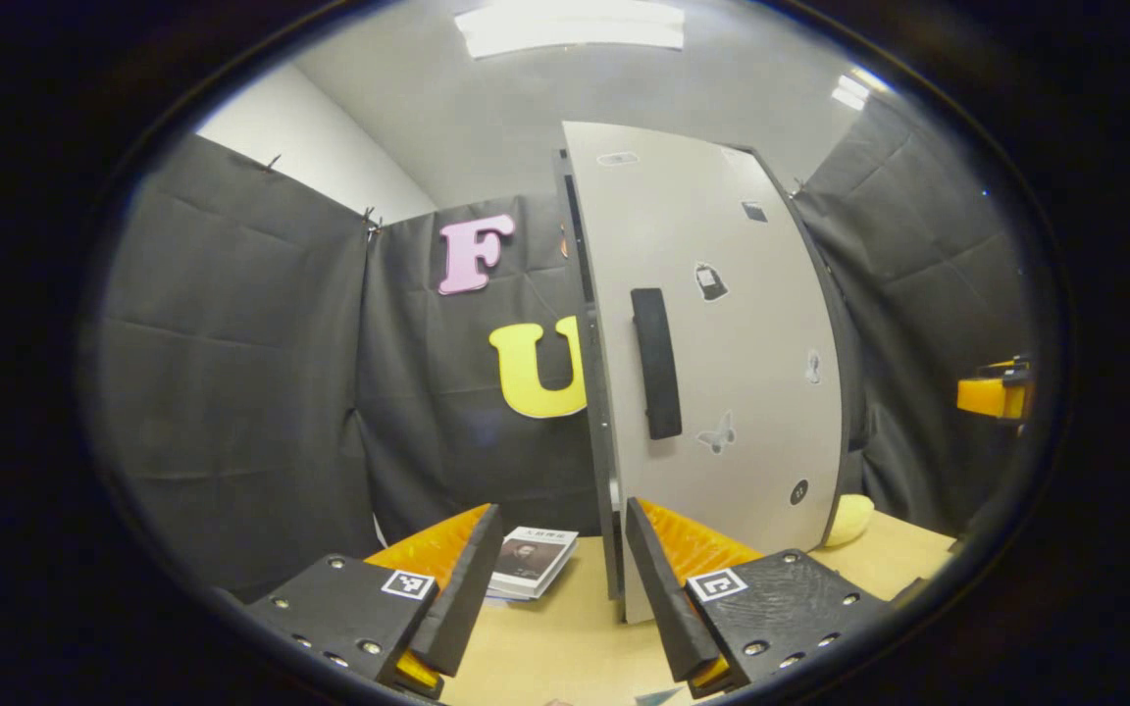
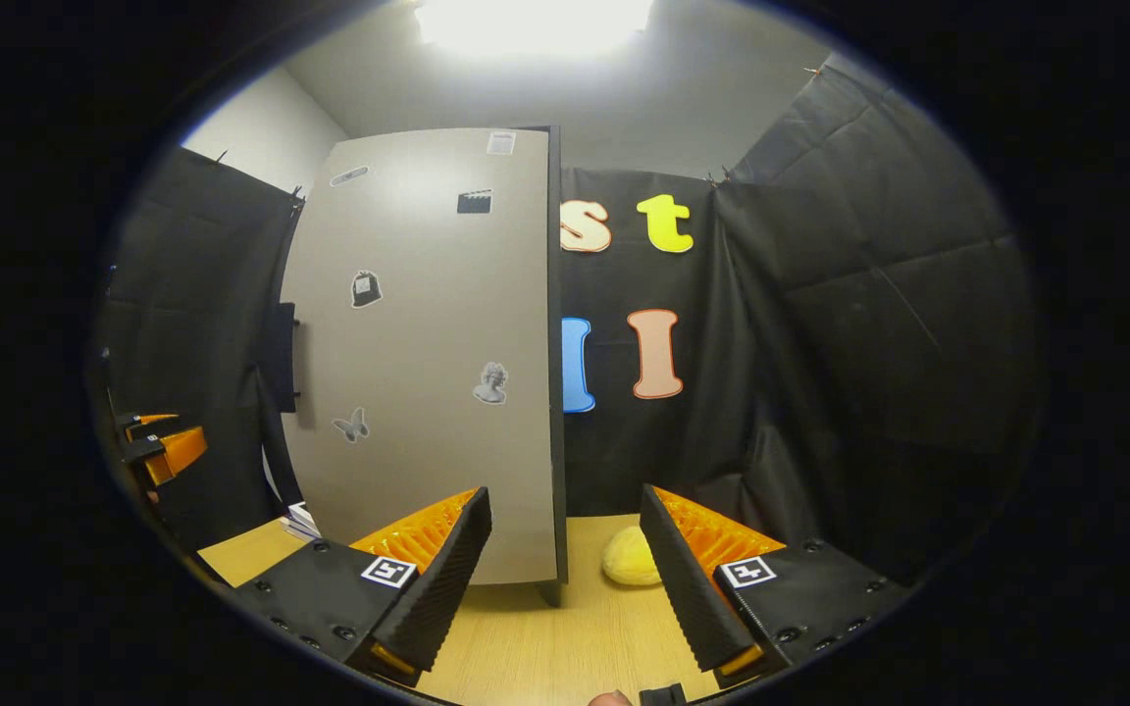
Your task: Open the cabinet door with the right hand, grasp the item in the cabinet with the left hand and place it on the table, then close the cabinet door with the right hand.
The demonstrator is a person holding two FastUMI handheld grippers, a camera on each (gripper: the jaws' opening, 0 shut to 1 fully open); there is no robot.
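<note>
Left gripper (image 1: 550, 579): fingers spread wide, nothing between them, held low over the wooden table (image 1: 545, 647) and aimed at the cabinet's near edge. Right gripper (image 2: 565, 569): likewise wide open and empty, low over the same table, facing the cabinet from its other side; it also appears far off at the right rim of the left gripper view (image 1: 995, 394), while the left gripper appears at the left rim of the right gripper view (image 2: 158, 446). Cabinet (image 1: 614, 392): tall, standing upright on the table, dark-edged. Cabinet door (image 1: 722, 373): pale grey panel with several small stickers, lying flush along the cabinet front as far as can be told. Door handle (image 1: 656, 363): dark vertical bar, mounted at mid-height near the door's edge on the left gripper's side. Yellow item (image 2: 632, 557): soft rounded lump resting on the table just beside the cabinet's foot, toward the far edge of the surface, between the right gripper's fingers in that view and well apart from them. Stack of booklets (image 1: 531, 561): lying flat on the table near the cabinet's opposite side.
</note>
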